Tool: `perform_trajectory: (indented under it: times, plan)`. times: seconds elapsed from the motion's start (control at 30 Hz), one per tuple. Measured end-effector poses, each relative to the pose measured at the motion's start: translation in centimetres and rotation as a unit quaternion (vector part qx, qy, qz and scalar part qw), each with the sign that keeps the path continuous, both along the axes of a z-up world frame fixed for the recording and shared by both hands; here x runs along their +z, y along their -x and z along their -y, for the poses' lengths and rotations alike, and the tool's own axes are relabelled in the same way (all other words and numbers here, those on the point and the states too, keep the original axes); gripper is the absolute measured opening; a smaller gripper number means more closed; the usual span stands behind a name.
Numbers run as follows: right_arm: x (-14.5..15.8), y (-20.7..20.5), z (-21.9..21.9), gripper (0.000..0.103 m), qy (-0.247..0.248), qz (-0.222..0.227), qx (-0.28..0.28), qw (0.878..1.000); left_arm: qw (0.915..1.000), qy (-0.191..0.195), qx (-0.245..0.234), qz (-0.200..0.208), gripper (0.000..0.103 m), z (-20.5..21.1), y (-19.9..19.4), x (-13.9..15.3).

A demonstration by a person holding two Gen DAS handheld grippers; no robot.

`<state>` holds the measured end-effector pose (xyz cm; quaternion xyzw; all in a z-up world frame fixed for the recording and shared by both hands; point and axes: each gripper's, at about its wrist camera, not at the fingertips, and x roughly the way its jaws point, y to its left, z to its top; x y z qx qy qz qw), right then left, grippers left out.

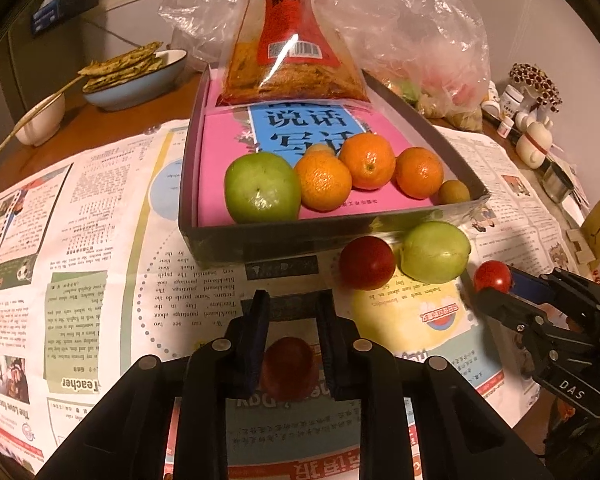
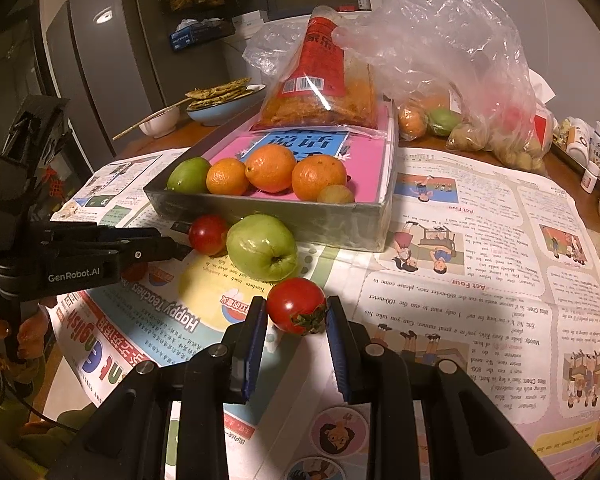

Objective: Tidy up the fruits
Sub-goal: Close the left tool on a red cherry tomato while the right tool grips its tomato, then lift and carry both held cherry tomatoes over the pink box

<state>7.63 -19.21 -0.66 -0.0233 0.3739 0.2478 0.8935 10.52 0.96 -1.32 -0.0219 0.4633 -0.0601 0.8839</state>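
So both hand-held grippers are working the loose fruit in front of the shallow grey box (image 2: 260, 216), which already holds a green apple (image 1: 262, 187), three oranges (image 1: 366, 160) and a small brownish fruit (image 1: 453, 192) lined up along its near wall on top of a pink book (image 1: 224, 148). Looks like the idea is to pack everything in there as a row.

The right hand-held gripper (image 2: 296, 320) has its jaws open on either side of a red tomato (image 2: 296, 305) that sits on the newspaper (image 2: 480, 240); the blue pads look very close to it, but I wouldn't call it a squeeze yet. The left hand-held gripper (image 1: 288, 320) is also open, with a dark red fruit (image 1: 289, 367) sitting between its fingers back near the base, not gripped as far as I can tell.

Still out on the paper: another green apple (image 2: 262, 246) and a second tomato (image 2: 207, 234), both just beside the box's front wall.

Room-wise, the box's near strip is pretty full, so new fruit probably has to clear the near wall and drop behind the row, where the snack bag (image 1: 292, 52) leans at the back. The two grippers are close together, so they could easily bump. The desk to the right is open newspaper, with plenty of swing space.
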Motion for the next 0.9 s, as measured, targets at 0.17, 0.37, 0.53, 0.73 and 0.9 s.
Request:
perform_trajectory:
  times: [0.17, 0.37, 0.53, 0.73, 0.9]
  plan:
    - [-0.1, 0.0, 0.1, 0.030, 0.000, -0.001, -0.001, 1.000, 1.0000, 0.005, -0.003, 0.003, 0.024, -0.3, 0.3, 0.3]
    - [-0.1, 0.0, -0.2, 0.030, 0.000, -0.002, 0.005, 1.000, 0.9999, 0.007, -0.007, 0.012, 0.042, -0.9, 1.2, 0.8]
    - [-0.1, -0.1, -0.2, 0.030, -0.001, -0.002, 0.006, 1.000, 0.9998, 0.000, -0.015, 0.014, 0.048, -0.9, 2.0, 0.5]
    - [-0.1, -0.1, -0.2, 0.030, -0.001, -0.002, 0.005, 1.000, 0.9997, -0.012, -0.019, 0.008, 0.046, -0.4, 1.9, -0.2]
    - [-0.1, -0.2, -0.2, 0.030, -0.001, -0.002, 0.002, 1.000, 0.9994, -0.021, -0.028, 0.006, 0.029, 0.0, 1.7, -0.5]
